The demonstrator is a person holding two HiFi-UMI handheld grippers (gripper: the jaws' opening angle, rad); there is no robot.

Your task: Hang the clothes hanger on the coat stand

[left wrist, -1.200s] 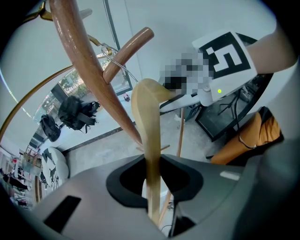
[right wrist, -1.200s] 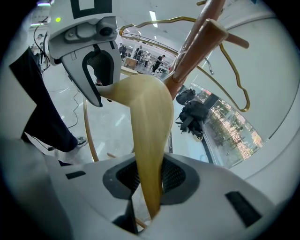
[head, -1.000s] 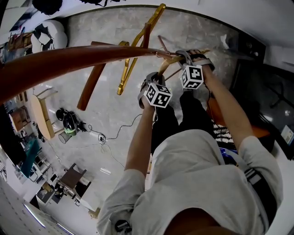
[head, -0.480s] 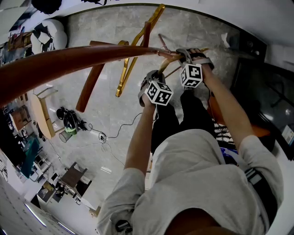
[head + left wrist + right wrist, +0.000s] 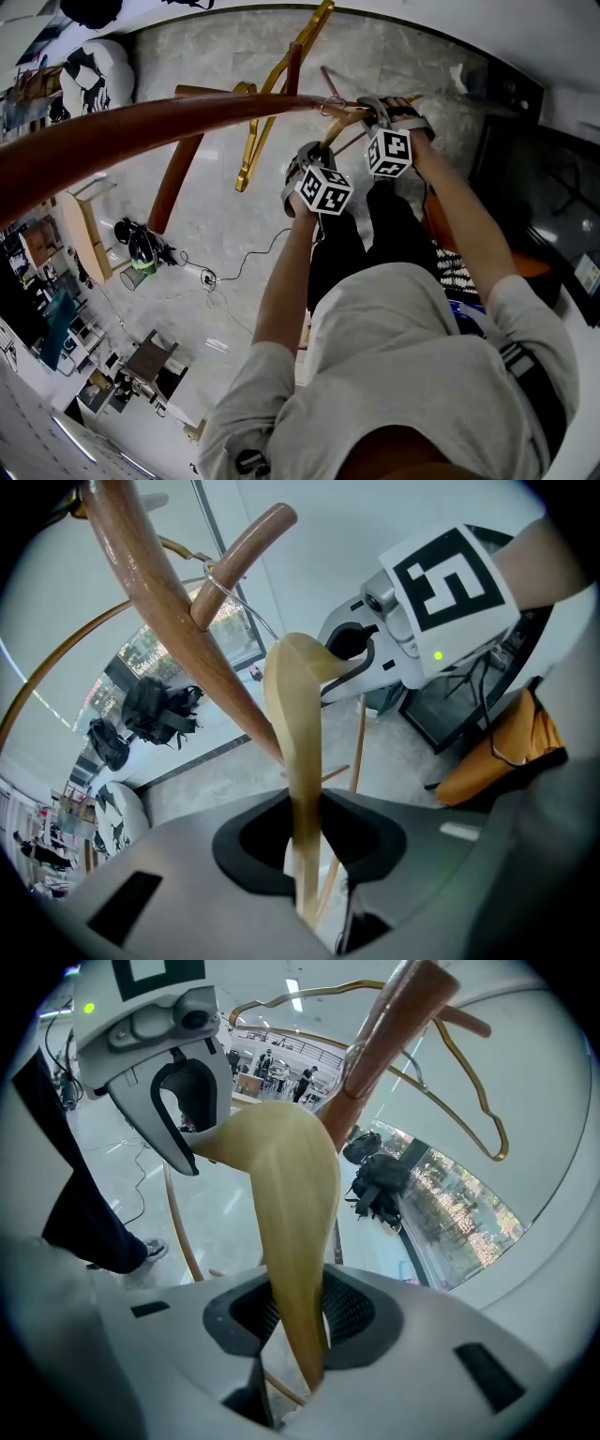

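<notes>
Now the hanger point(image 5: 292, 724) hooks a peg point(image 5: 248, 541) of the stand point(image 5: 159, 602), upper left in the left gripper view. Left gripper point(image 5: 302, 850) pinches it tight. Right gripper point(image 5: 298, 1321) is opening its jaws, hanger between them. Next, both should let go gently.

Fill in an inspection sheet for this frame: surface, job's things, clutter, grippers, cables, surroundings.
Surface: grey stone floor, seen from above.
Job's things: wooden hanger; its hook is looped over a peg of the stand.
Clutter: gold wire hangers on the stand.
Grippers: left gripper clamps the hanger; right gripper has it between its opening jaws.
Cables: one cable on the floor.
Surroundings: backpack and wooden table.
</notes>
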